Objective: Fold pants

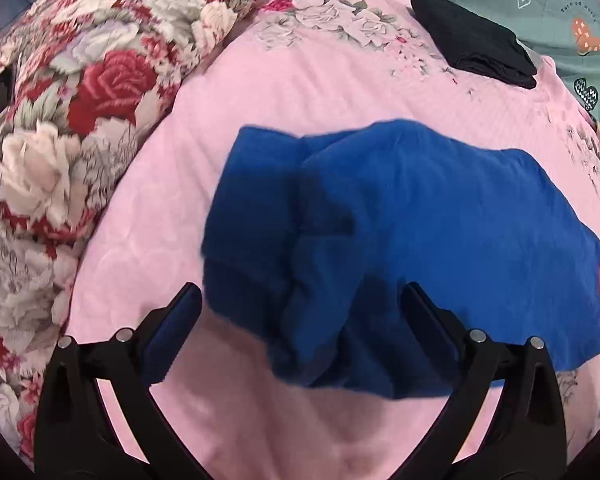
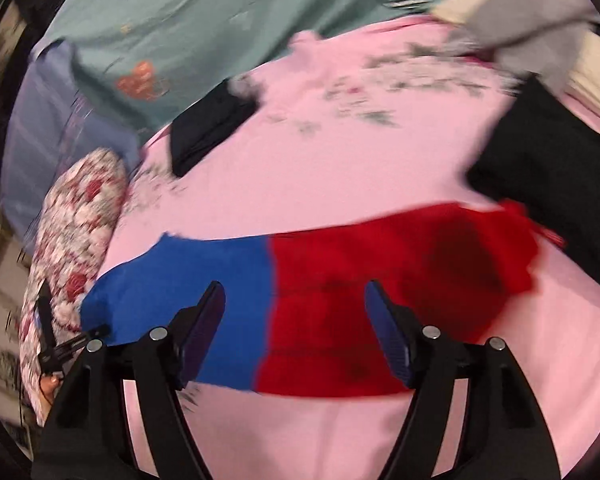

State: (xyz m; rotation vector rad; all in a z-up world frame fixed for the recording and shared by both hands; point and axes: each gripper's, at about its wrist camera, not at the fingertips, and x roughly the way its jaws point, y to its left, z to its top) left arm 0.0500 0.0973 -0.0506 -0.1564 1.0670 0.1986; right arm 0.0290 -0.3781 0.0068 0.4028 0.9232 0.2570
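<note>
On the pink bedspread [image 1: 148, 240], seen from the left wrist, the blue-and-red pants [image 1: 440, 232] lie bunched, their near edge between the released left gripper [image 1: 300, 300]. Bare pink stretches far and left up to the floral pillow [image 1: 72, 128]; folded black clothes [image 1: 476, 40] sit far right.

From the right wrist, the right gripper [image 2: 294, 300] hangs spread and empty over the pants' [image 2: 340, 280] colour seam; a dark garment [image 2: 548, 176] crowds the right edge.

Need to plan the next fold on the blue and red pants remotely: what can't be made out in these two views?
- Pants, left wrist: the red end is cut off at the right edge.
- Pants, right wrist: motion blur hides creases and layering.
- Black fabric, right wrist: runs off the right edge; kind unclear.
- Grey item, right wrist: blurred, unidentifiable.
- Left gripper and right gripper: open; contact with cloth unclear.
</note>
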